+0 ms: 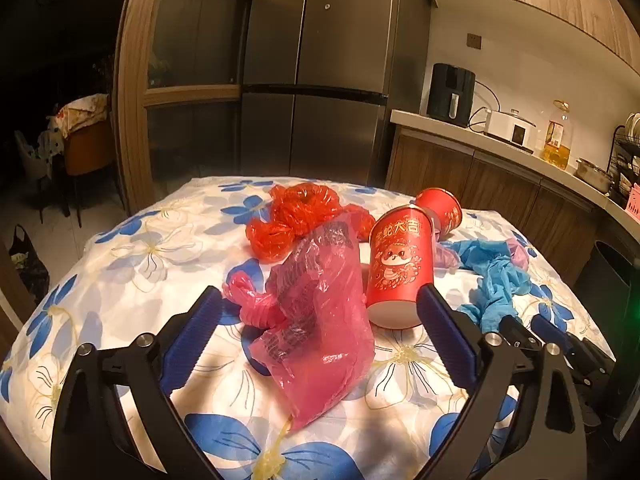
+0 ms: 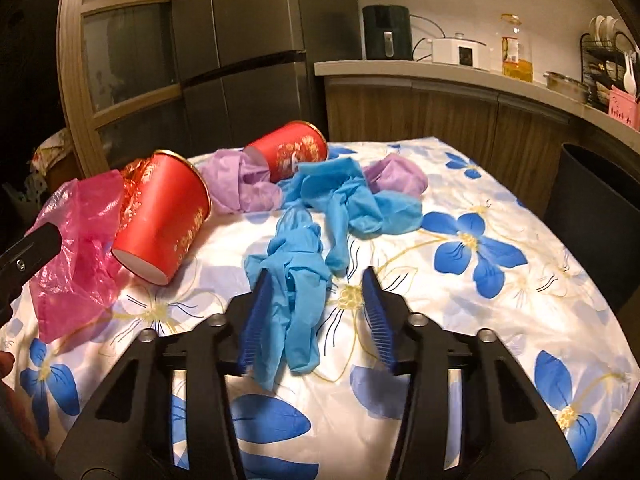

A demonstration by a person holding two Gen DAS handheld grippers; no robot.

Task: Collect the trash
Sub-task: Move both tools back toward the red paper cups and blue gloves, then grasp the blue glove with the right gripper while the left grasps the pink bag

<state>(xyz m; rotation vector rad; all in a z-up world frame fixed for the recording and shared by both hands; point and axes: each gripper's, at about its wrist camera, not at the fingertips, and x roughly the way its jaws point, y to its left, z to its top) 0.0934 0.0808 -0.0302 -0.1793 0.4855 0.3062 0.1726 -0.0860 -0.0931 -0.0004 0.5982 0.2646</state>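
While trash still litters the tabletop (image 2: pixel 500 184) | right gripper (image 2: pixel 316 300) straddles blue glove (image 2: pixel 296 304) mid-table, pads not yet pressing | left gripper (image 1: pixel 320 312) gapes around pink bag (image 1: pixel 320 320) | advice: close low, bunch the glove.

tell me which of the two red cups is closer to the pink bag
The nearer red cup, tipped with its white base toward the camera; it touches the pink bag. The other red cup lies behind it.
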